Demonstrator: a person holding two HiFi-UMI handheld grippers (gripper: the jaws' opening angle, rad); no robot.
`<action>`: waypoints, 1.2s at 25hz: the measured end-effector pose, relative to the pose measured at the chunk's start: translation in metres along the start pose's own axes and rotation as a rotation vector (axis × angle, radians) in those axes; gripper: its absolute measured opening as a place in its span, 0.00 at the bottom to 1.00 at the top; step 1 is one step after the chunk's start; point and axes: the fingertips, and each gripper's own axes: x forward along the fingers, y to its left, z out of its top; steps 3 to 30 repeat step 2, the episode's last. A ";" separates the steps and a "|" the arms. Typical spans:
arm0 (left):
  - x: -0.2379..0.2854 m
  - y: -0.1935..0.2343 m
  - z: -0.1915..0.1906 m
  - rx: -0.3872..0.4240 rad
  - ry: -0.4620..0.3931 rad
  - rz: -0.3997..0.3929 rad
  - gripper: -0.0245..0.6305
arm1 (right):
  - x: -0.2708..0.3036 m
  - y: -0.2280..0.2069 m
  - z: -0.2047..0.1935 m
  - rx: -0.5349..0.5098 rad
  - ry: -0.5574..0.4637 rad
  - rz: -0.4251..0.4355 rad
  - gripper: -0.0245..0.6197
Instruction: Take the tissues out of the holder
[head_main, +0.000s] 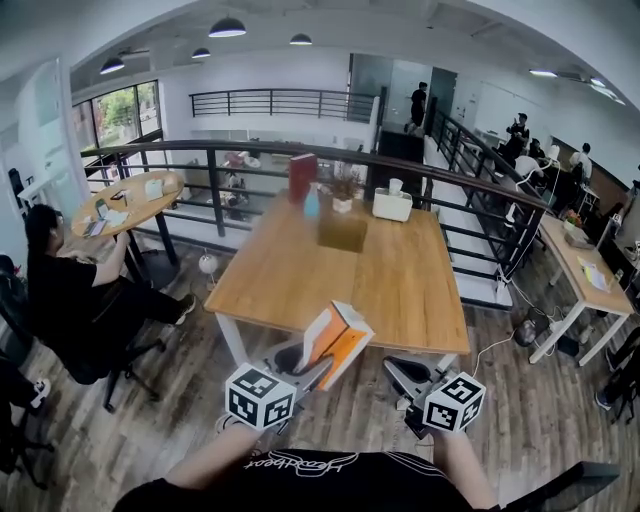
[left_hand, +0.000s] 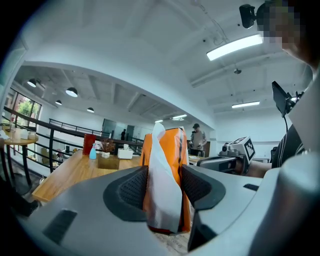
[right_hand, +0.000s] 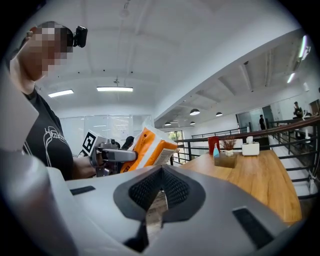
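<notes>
An orange and white tissue pack (head_main: 338, 340) is held off the floor in front of the wooden table (head_main: 300, 285), tilted up to the right. My left gripper (head_main: 318, 362) is shut on it. In the left gripper view the pack (left_hand: 175, 150) stands between both pads, and a white tissue (left_hand: 161, 185) hangs down its front. My right gripper (head_main: 405, 376) is to the right of the pack and apart from it. In the right gripper view its pads (right_hand: 172, 187) meet at the tips with nothing between them, and the pack (right_hand: 150, 149) shows at the left.
On the table's far end stand a brown box (head_main: 343, 228), a white box (head_main: 392, 205), a red block (head_main: 302, 177) and a blue bottle (head_main: 311, 205). A black railing (head_main: 215, 190) runs behind. A seated person (head_main: 65, 295) is at the left by a round table (head_main: 135, 195).
</notes>
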 end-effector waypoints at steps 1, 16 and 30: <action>-0.003 0.000 -0.001 -0.002 0.002 -0.001 0.37 | 0.000 0.002 -0.002 0.001 0.003 -0.001 0.06; -0.005 0.000 -0.003 -0.003 0.003 -0.002 0.37 | 0.000 0.004 -0.004 0.003 0.007 -0.002 0.06; -0.005 0.000 -0.003 -0.003 0.003 -0.002 0.37 | 0.000 0.004 -0.004 0.003 0.007 -0.002 0.06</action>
